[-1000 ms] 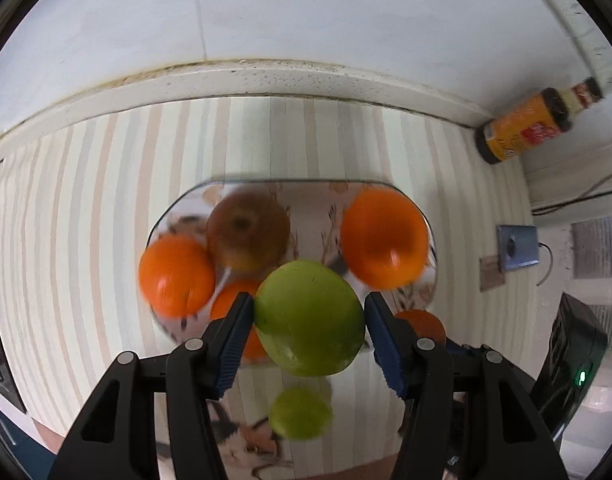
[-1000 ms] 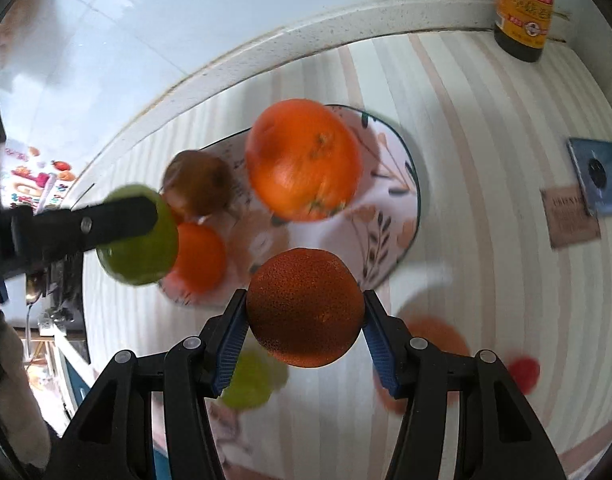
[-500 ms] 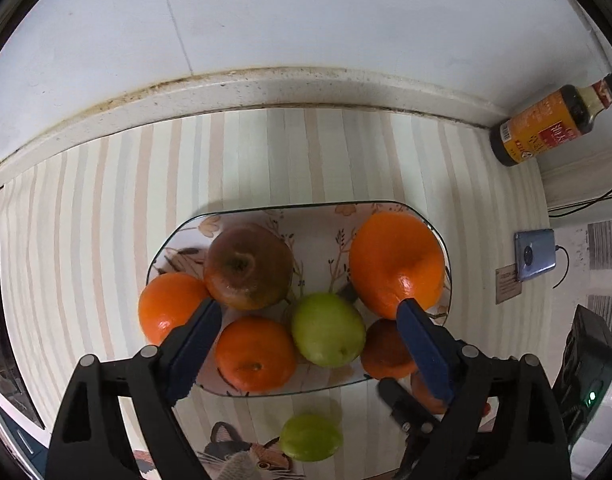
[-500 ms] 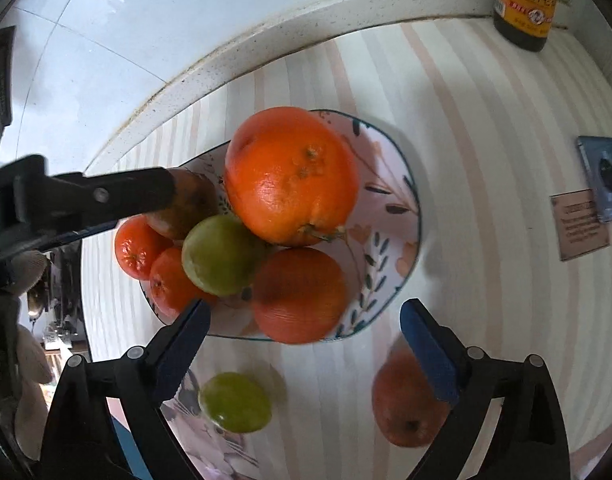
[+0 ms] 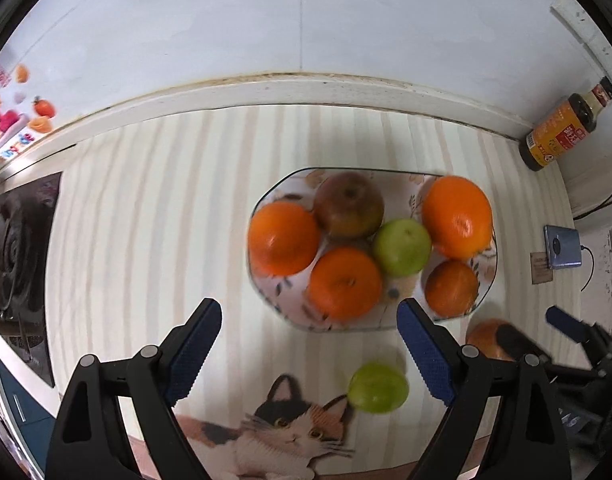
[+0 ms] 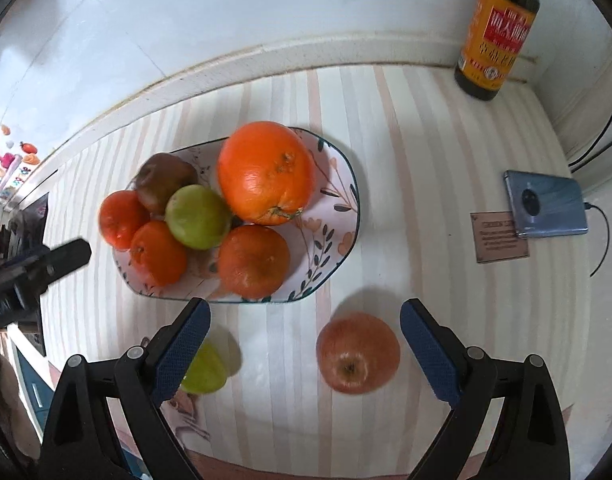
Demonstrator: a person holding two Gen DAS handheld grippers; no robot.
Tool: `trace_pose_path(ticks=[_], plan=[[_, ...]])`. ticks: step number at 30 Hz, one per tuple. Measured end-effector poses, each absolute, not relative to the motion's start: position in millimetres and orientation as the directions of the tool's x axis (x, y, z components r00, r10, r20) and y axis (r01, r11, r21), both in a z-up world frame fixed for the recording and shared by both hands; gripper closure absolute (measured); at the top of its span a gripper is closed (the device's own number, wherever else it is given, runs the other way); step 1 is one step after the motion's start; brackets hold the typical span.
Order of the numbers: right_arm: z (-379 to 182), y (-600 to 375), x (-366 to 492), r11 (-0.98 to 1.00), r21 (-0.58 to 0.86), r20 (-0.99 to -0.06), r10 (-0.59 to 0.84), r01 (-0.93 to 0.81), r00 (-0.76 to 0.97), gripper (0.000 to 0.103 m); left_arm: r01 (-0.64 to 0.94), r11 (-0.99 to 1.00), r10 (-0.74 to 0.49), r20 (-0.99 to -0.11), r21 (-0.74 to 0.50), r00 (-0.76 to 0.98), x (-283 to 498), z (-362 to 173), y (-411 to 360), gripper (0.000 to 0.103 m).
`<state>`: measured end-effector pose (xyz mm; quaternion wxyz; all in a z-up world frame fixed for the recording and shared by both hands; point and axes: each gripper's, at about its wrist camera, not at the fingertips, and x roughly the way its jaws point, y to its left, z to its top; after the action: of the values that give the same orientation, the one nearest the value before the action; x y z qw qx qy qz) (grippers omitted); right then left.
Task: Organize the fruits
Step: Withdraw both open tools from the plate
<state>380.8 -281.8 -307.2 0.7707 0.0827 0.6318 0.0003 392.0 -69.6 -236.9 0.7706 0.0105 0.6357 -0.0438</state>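
A floral plate (image 5: 410,322) (image 6: 338,184) holds several fruits: a big orange (image 6: 266,172), smaller oranges (image 5: 344,282), a green apple (image 5: 402,246) (image 6: 198,216) and a brownish apple (image 5: 348,204). On the cloth in front lie a loose green apple (image 5: 378,387) (image 6: 206,372) and a red apple (image 6: 358,352) (image 5: 484,340). My left gripper (image 5: 309,344) is open and empty, in front of the plate's left part. My right gripper (image 6: 304,340) is open and empty, with the red apple between its fingers' line.
A sauce bottle (image 6: 496,28) (image 5: 562,136) stands by the back wall at the right. A blue phone (image 6: 546,204) with a cable and a small brown card (image 6: 500,236) lie to the right. A stove (image 5: 14,256) is at the left. The table's front edge is near.
Both grippers opened and let their fruits go onto the plate: the left its green apple, the right its orange. Both then drew back toward the table's front edge.
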Motion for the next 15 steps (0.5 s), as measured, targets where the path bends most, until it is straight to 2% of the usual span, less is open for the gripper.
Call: trace_pose_path(ticks=[15], plan=[[-220, -264, 311, 0.991, 0.127, -0.941, 0.109, 0.037, 0.321, 0.005, 0.102, 0.993, -0.086, -0.94, -0.055, 0.33, 311, -166, -56, 0.013]])
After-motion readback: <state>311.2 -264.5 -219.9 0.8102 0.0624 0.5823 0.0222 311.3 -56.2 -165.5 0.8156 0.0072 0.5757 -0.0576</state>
